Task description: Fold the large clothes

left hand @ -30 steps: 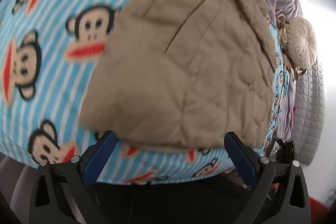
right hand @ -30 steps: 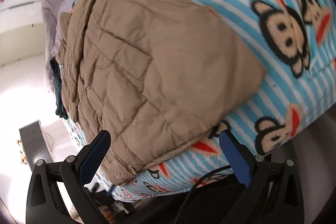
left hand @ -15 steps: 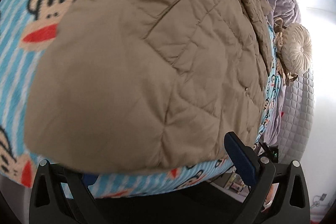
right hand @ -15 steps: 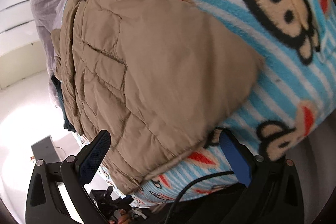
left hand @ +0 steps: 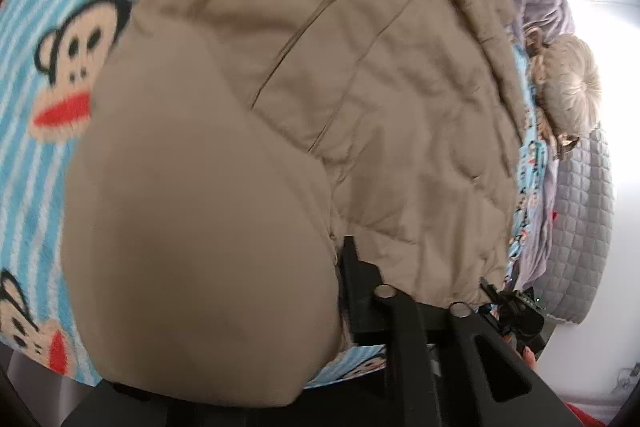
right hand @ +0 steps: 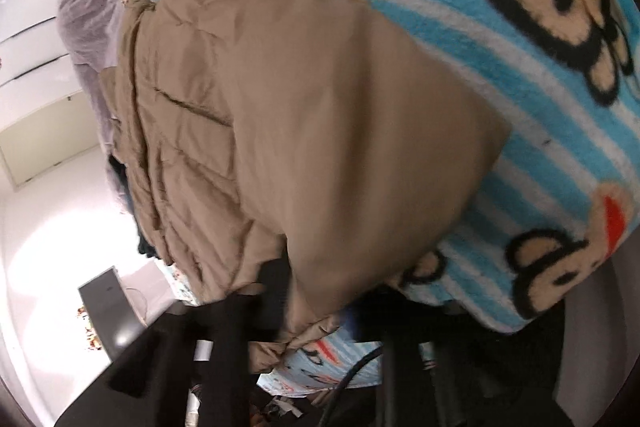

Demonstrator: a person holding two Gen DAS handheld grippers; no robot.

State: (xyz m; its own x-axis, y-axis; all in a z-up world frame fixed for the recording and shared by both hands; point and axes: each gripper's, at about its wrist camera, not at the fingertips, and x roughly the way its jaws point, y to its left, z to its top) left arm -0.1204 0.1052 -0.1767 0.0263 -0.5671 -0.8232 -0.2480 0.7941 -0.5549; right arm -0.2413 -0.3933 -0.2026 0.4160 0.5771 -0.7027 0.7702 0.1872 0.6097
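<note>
Across a striped monkey-print blanket (left hand: 36,163) lies the jacket (left hand: 400,115), a tan quilted one that fills most of both wrist views. In the left view its body runs from 6 o'clock up to 1 o'clock, with a slanted pocket slit near the centre; in the right view it spreads from 6 o'clock toward 10 o'clock, with bare blanket from 12 round to 4.

Judging by the puffed panels and soft creases, it is padded, light for its bulk and limp. It should drape and sag instead of holding a fold line, and the smooth shell looks slippery, so a shallow pinch could slide off. The near hem corners, where layers and seam give some thickness, seem the best places to hold.

A pale round cushion (left hand: 568,95) sits at 3 o'clock in the left view, beside a grey quilted cover (left hand: 580,227).

The left gripper (left hand: 340,291), at 6 o'clock, is closing its jaws on the near hem; a smooth fold of jacket bulges over the left-hand finger and hides it. The right gripper (right hand: 288,291), also at 6 o'clock, is likewise closing, with the jacket's edge bunched between its dark fingers (right hand: 276,283).
</note>
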